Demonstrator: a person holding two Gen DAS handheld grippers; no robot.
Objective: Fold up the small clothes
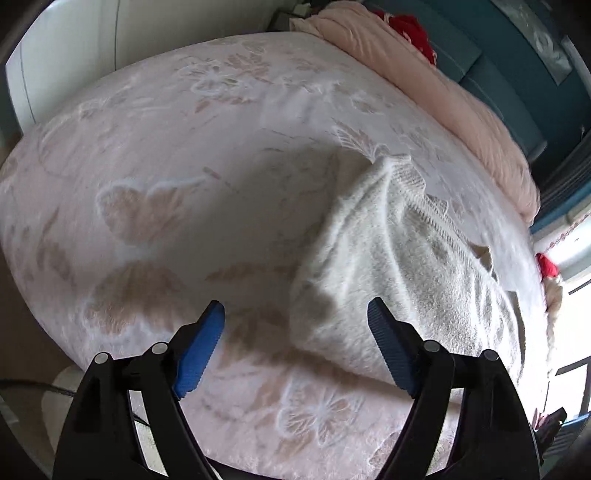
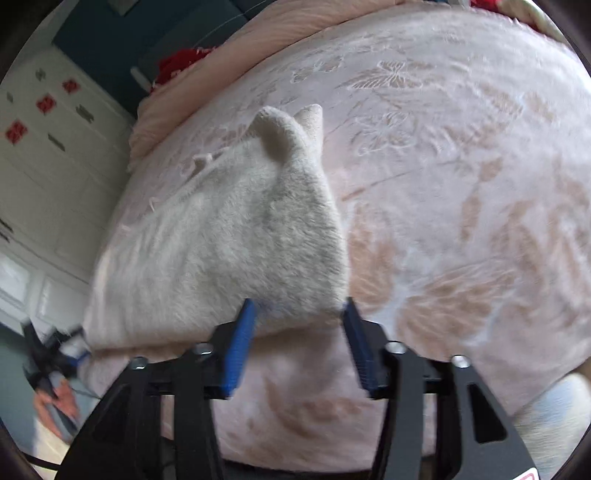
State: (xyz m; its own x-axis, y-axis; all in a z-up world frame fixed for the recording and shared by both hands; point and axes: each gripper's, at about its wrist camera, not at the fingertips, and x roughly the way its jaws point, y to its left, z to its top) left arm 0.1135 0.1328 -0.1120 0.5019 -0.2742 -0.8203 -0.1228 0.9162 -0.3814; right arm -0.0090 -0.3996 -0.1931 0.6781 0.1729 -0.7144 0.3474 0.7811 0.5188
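A small fuzzy white knit garment (image 1: 391,269) lies on a pink bedspread with butterfly patterns (image 1: 155,192). In the left wrist view it is right of centre, its near left corner between my fingers. My left gripper (image 1: 295,314) is open and empty just above that corner. In the right wrist view the garment (image 2: 229,243) lies left of centre, with a bunched raised end at its far side. My right gripper (image 2: 298,308) is open, its blue pads (image 2: 240,343) on either side of the garment's near right corner.
A folded pink blanket (image 1: 454,92) and something red (image 1: 410,29) lie at the far edge of the bed. A white cabinet with red decals (image 2: 44,155) stands beyond the bed's left side. The other hand-held gripper (image 2: 48,354) shows at lower left.
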